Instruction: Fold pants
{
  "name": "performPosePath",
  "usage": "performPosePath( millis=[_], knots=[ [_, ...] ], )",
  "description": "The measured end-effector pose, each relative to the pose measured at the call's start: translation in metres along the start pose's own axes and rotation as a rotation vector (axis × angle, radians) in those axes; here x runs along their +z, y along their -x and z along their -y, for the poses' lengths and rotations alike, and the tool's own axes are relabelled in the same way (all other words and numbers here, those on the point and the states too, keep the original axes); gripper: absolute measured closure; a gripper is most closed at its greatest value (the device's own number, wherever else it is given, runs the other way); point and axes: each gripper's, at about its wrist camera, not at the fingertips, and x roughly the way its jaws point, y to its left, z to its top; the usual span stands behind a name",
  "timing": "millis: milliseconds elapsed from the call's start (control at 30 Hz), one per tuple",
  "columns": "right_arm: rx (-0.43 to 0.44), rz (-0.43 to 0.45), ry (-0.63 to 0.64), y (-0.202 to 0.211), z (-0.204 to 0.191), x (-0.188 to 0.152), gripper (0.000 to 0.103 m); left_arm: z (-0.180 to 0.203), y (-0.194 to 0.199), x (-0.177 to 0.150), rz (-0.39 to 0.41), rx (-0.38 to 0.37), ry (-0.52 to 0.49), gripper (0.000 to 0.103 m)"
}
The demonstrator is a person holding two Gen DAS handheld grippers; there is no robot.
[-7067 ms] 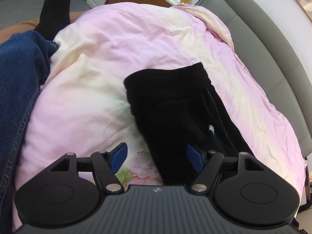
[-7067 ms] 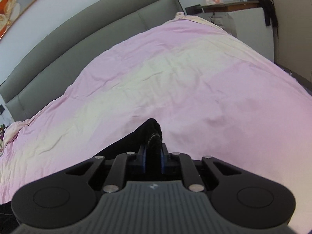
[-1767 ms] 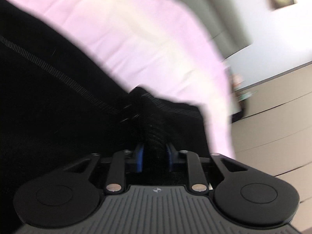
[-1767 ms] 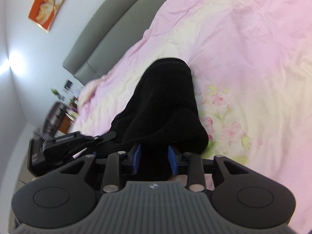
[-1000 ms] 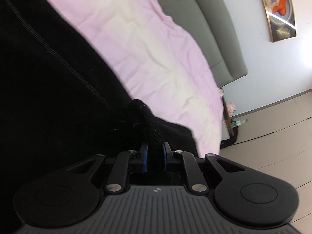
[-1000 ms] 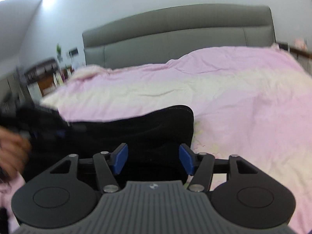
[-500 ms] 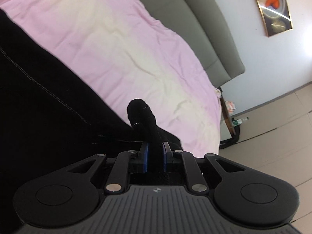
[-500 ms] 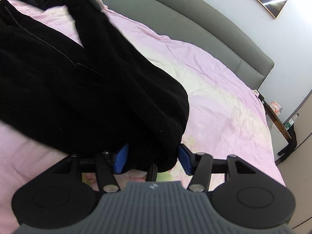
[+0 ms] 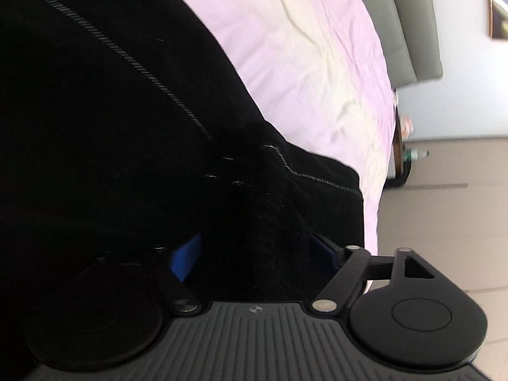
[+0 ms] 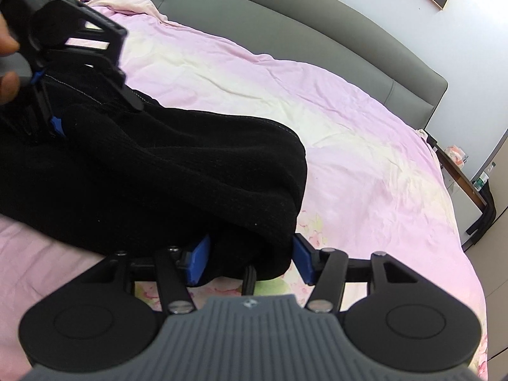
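We note: left gripper (image 9: 254, 254), jaws opening, black pants (image 9: 111, 127) between its parted pads; right gripper (image 10: 250, 262) spread around the folded end. Pants lie lower left on pink duvet (image 10: 365, 146); grey headboard (image 10: 285, 31) above.
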Motion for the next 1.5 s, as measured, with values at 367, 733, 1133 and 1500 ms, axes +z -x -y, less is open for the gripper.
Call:
performPosePath(
  millis=[367, 733, 1133, 1500],
  knots=[
    [0.018, 0.019, -0.084, -0.001, 0.017, 0.003, 0.051, 0.056, 0.019, -0.005, 0.004, -0.301, 0.075, 0.083],
    [-0.051, 0.083, -0.432, 0.017, 0.056, 0.006, 0.047, 0.152, 0.031, -0.014, 0.054, -0.392, 0.021, 0.083],
    [-0.141, 0.060, -0.517, 0.010, 0.062, 0.009, 0.045, 0.181, 0.027, -0.021, 0.074, -0.322, 0.022, 0.082],
    [-0.190, 0.154, -0.314, 0.020, 0.023, 0.025, 0.055, 0.187, 0.016, -0.022, 0.057, -0.305, 0.013, 0.082]
  ],
)
